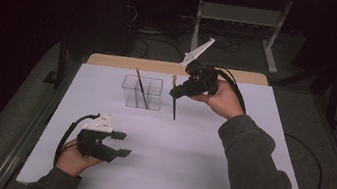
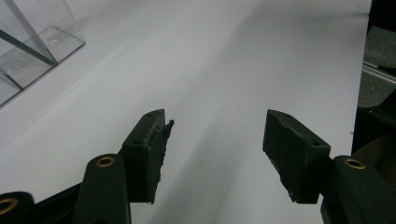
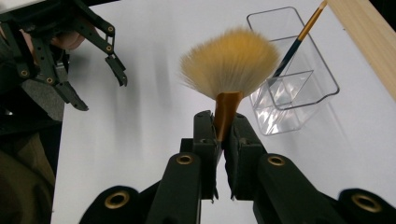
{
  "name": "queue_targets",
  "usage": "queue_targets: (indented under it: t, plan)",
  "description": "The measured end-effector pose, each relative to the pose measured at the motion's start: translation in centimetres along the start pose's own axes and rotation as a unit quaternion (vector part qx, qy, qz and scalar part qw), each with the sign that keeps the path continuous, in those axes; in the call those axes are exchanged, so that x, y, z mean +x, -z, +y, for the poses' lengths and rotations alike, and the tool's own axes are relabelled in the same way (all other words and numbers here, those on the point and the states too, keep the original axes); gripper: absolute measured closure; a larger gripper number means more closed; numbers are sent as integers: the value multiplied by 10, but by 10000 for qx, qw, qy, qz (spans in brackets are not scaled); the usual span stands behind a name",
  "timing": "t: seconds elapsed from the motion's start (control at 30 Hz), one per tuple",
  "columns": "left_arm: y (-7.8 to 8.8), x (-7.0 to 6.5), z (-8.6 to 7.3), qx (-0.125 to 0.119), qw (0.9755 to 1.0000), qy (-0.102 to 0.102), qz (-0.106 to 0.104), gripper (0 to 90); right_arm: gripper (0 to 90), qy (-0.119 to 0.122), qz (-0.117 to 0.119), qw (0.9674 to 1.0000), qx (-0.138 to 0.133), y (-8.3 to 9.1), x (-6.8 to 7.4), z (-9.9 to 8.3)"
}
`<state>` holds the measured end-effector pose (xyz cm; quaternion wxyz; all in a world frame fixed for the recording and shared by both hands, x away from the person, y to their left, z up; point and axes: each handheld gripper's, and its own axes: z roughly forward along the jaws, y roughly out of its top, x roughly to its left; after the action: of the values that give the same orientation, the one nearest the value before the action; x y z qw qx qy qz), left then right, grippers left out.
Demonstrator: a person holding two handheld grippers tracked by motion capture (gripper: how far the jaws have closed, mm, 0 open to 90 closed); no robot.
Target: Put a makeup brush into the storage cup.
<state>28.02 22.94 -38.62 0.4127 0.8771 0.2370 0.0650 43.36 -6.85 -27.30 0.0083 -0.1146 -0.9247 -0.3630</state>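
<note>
dark room; white paper-covered table (image 1: 186,168). clear plastic divided organizer (image 1: 142,92) at 12 o'clock holds a thin brush (image 1: 141,86). right gripper (image 1: 175,93) clamps a tan fan brush (image 3: 229,65) at 1 o'clock; left gripper (image 1: 121,144) open, empty, 8 o'clock.

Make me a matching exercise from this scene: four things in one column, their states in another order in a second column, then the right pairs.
Things:
1. fan brush
2. thin brush
3. left gripper
4. clear holder

States:
A. open, nothing between the jaws
B. leaning inside the holder
C. standing on the white table
D. clamped in the right gripper

Pairs: 1-D, 2-B, 3-A, 4-C
</note>
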Motion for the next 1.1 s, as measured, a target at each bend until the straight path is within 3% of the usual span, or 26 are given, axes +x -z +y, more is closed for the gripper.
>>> queue_targets:
  t: [0.43,1.1]
  plan:
    - [2,2,-1,-35,10000,60,3,367,825,15,-64,10000,41,-11,-10,24]
    - [5,4,-4,-75,9999,71,75,347,825,-5,-208,9998,5,-16,-20,39]
